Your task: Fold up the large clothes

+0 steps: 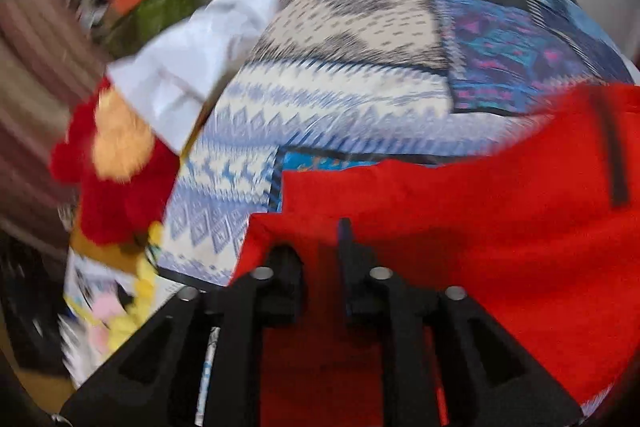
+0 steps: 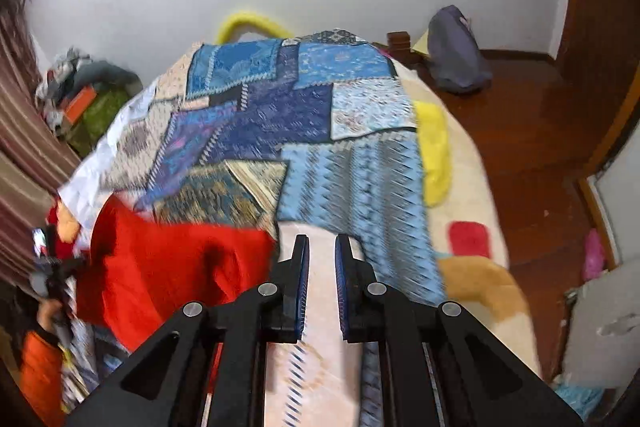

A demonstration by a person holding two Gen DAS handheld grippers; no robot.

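Note:
A large red garment (image 1: 480, 207) lies spread on a bed covered by a blue patchwork quilt (image 1: 360, 67). My left gripper (image 1: 316, 247) points down at the garment's near left part. Its jaws stand apart and red cloth shows in the gap; the pads do not seem to press on it. In the right wrist view the red garment (image 2: 168, 267) lies bunched at the lower left of the quilt (image 2: 280, 115). My right gripper (image 2: 322, 251) hovers to its right over a pale blanket, jaws close together with nothing between them. A hand in an orange sleeve (image 2: 40, 359) shows at the left edge.
A red and orange plush toy (image 1: 116, 163) and a white cloth (image 1: 180, 79) lie at the bed's left side. A clothes pile (image 2: 80, 83) sits by a striped curtain (image 2: 20, 147). To the right are a yellow cloth (image 2: 434, 155), wooden floor (image 2: 540, 147) and a grey bag (image 2: 456, 51).

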